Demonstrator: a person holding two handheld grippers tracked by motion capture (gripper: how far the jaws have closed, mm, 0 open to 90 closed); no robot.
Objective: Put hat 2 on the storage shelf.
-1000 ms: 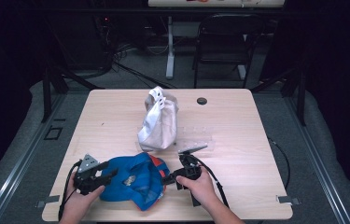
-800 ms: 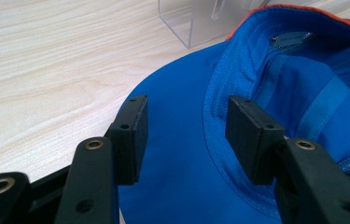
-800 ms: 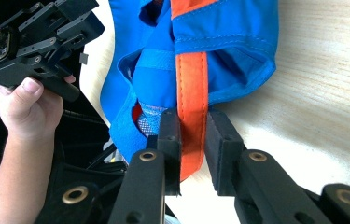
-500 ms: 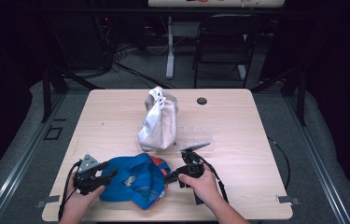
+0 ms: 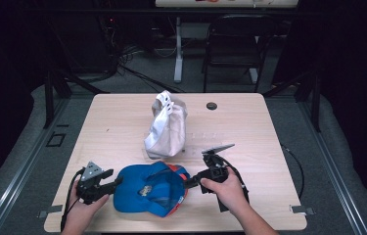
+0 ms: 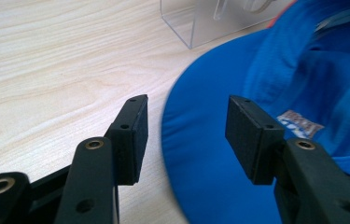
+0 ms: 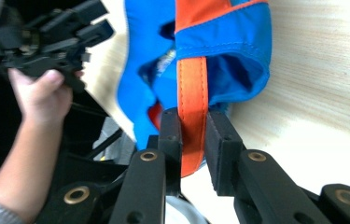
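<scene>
I see the blue cap (image 5: 150,190) lying on the worktop (image 5: 249,122) near my edge, just in front of the white bag (image 5: 166,126). My right gripper (image 7: 192,135) has just squeezed its jaws tight on the cap's orange strap (image 7: 192,84). My left gripper (image 6: 186,135) has its jaws wide open around the cap's brim, not pinching it.

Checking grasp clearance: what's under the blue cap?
The blue cap lies upside down on the wooden table, inside facing up, its orange strap pinched by the right gripper. Whatever is beneath the crown is covered.
</scene>
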